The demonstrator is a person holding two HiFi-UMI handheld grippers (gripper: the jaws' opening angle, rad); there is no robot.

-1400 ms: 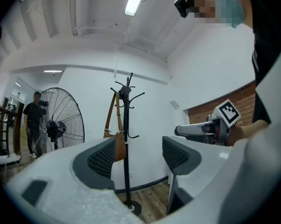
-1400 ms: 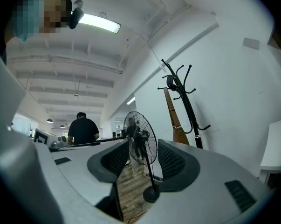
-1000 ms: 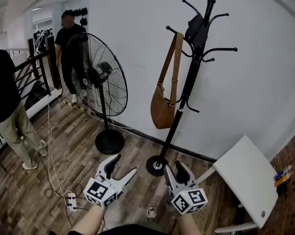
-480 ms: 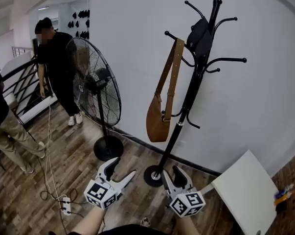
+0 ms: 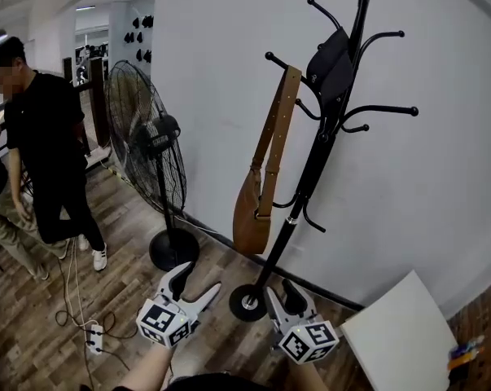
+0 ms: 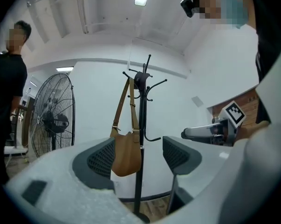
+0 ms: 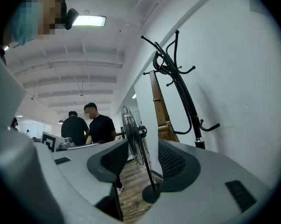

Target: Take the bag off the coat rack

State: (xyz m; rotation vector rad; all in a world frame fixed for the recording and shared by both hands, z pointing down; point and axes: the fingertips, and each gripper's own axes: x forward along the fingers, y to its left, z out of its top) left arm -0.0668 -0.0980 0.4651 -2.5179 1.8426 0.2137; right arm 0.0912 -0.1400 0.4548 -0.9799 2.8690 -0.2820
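A tan leather bag [image 5: 251,212] hangs by its long strap [image 5: 275,129] from an upper hook of the black coat rack [image 5: 312,169] against the white wall. A dark item [image 5: 330,57] also sits on the rack's top hooks. Both grippers are held low, well short of the rack. My left gripper [image 5: 198,281] is open and empty; in the left gripper view the bag [image 6: 126,153] shows far off between its jaws. My right gripper [image 5: 282,293] is open and empty too, near the rack's round base [image 5: 247,301]. The right gripper view catches the strap [image 7: 161,107] and the rack [image 7: 184,97].
A tall black pedestal fan [image 5: 153,145] stands left of the rack. Two people [image 5: 50,149] stand at the far left by a railing. A power strip [image 5: 94,340] with cables lies on the wooden floor. A white table [image 5: 400,332] sits at the lower right.
The view has drawn closer to the rack, which now sits higher and larger. The person in black has walked nearer on the left. Both grippers stay open and low.
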